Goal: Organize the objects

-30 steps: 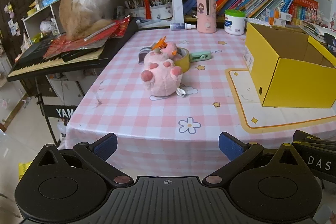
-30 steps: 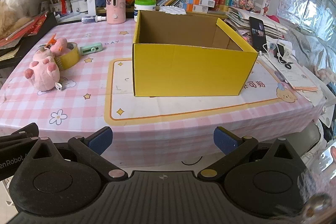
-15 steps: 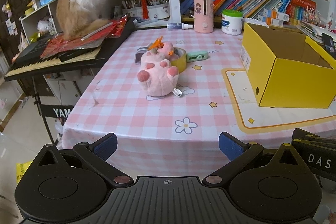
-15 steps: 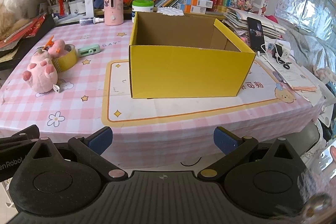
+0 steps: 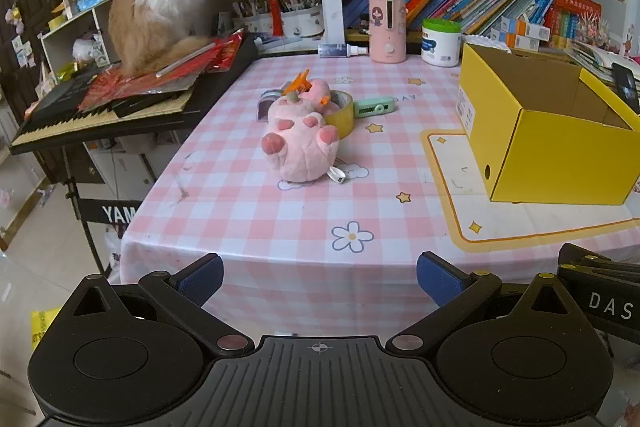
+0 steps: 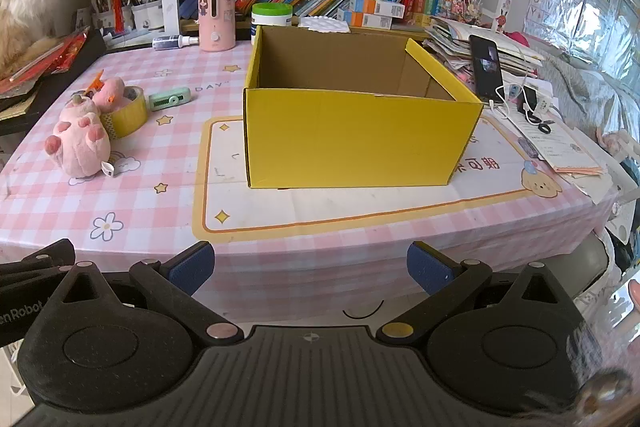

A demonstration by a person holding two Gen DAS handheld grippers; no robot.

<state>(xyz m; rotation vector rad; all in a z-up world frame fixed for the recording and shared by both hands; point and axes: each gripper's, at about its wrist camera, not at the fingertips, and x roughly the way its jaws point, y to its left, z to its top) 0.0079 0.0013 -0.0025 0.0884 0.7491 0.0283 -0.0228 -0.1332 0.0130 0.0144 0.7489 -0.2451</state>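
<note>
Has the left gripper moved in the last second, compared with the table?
Yes. The left gripper, open and empty, has drifted slightly back and to its right: the pink plush toy and the yellow box sit further left in its view, with the table edge lower.

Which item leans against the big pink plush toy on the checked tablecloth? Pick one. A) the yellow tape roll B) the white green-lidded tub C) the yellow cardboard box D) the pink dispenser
A: the yellow tape roll sits right behind the pink plush toy, touching it, while the yellow cardboard box stands well apart.

We see bare worktop before the plush toy, a clear lane between it and the yellow box, tape roll crowding behind
</note>
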